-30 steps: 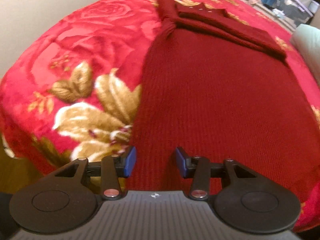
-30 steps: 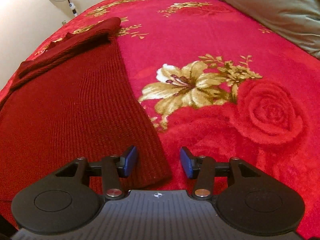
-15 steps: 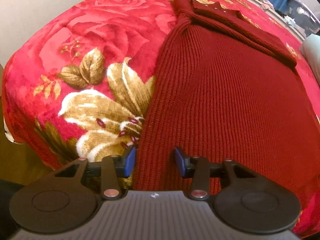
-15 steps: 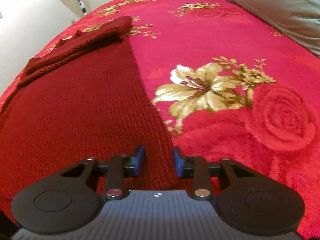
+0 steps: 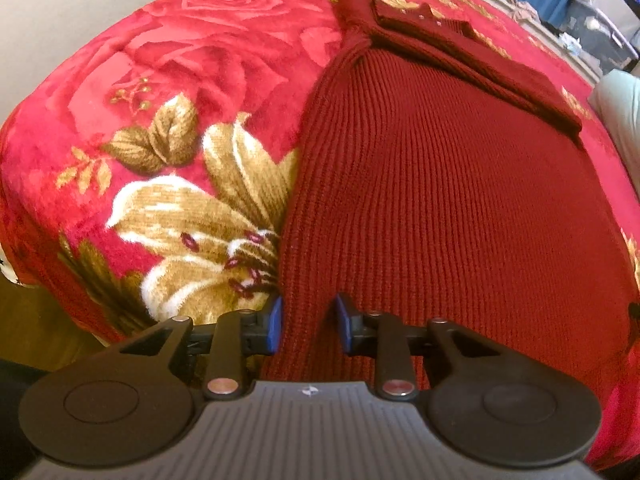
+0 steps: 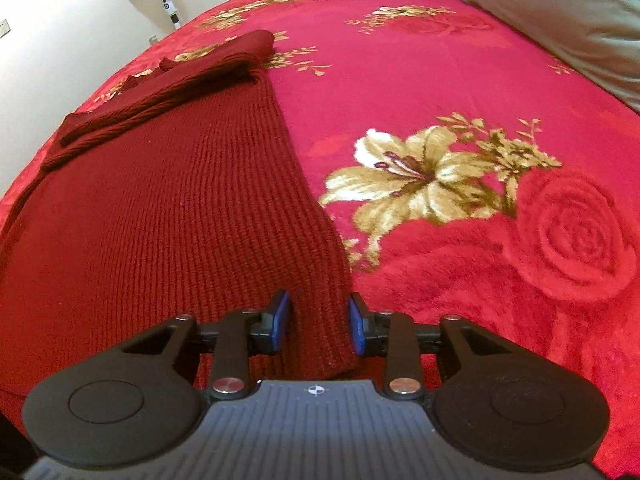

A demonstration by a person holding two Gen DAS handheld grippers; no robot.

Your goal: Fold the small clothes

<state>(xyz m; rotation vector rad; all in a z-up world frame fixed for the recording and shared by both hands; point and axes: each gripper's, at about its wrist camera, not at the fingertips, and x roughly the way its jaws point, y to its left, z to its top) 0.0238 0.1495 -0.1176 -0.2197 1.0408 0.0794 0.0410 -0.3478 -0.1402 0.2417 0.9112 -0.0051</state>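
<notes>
Bed covered by a red blanket [image 6: 460, 80] with gold-and-white lily and rose patterns. A dark red knit sweater [image 5: 440, 184] lies flat on the blanket, its sleeves folded across the far end. A pale green pillow [image 6: 560, 12] rests on the blanket at far right, well apart from the sweater.

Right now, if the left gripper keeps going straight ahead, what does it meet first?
The left gripper has its jaws open around the near hem corner of the red knit sweater, so it meets more of that sweater. The folded sleeves lie further ahead; depth is unclear.
</notes>
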